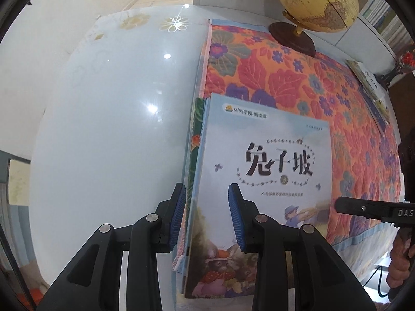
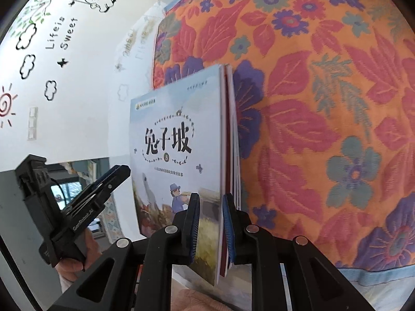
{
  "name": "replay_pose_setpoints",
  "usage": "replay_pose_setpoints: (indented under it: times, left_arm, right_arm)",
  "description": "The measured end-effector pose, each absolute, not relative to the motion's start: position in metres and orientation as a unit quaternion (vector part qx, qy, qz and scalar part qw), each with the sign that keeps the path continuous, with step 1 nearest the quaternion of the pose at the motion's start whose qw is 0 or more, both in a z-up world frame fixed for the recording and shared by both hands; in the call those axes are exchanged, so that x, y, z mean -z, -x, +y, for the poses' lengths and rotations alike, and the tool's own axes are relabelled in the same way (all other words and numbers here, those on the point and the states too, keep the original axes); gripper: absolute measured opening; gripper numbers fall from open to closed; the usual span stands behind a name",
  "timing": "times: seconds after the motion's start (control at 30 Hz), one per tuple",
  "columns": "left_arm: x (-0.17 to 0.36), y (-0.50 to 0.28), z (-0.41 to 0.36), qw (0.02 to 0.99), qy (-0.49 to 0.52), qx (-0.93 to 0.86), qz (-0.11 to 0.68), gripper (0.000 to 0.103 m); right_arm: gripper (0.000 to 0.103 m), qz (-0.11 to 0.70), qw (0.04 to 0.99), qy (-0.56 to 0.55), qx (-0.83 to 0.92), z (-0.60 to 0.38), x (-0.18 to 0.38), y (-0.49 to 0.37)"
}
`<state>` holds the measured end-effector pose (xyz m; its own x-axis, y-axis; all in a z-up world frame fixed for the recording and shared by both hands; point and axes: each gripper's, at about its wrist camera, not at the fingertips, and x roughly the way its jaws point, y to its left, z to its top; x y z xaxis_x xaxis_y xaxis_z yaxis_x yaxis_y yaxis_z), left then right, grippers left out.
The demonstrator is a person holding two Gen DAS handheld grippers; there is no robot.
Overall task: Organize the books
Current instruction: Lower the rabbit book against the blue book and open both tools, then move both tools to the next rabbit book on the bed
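A stack of thin books, topped by a light-blue picture book, rests at the left edge of a floral quilt. My right gripper is shut on the stack's right-hand page edges. Its black finger shows at the book's right side in the left wrist view. My left gripper hangs over the stack's left spine edge. Its blue pads stand apart and do not press on the books. The right wrist view shows the left gripper just left of the cover. Another book lies at the quilt's far right.
A white glass table spreads left of the quilt. A globe on a dark base stands at the quilt's far edge. Shelved books line the right rim. A person's hand holds the right gripper's handle.
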<state>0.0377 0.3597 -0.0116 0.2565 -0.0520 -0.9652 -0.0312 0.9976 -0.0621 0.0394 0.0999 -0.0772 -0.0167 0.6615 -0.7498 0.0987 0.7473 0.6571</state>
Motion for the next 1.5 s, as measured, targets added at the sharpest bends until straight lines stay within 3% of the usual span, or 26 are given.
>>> replay_pose_setpoints:
  times: [0.27,0.57,0.97,1.23,1.5]
  left_arm:
    - [0.003,-0.061,0.307,0.794,0.018,0.026,0.607,0.032]
    - [-0.004,-0.107,0.198,0.797,-0.007,0.090,0.597,0.034]
    - [-0.015,-0.234,0.033,0.810,-0.023,0.198,0.552,0.034]
    - [0.025,-0.338,-0.055,0.804,-0.020,0.232,0.547,0.034]
    - [0.069,-0.397,-0.083,0.812,-0.027,0.216,0.542,0.034]
  right_arm:
    - [0.017,0.659,0.659,-0.308,-0.192,0.018,0.071,-0.045]
    - [0.017,0.630,0.678,-0.352,-0.143,-0.104,0.064,-0.061]
    - [0.017,0.533,0.735,-0.408,-0.097,-0.249,0.045,-0.124]
    - [0.017,0.470,0.775,-0.419,-0.045,-0.293,0.069,-0.157]
    - [0.017,0.448,0.808,-0.382,-0.010,-0.301,0.096,-0.186]
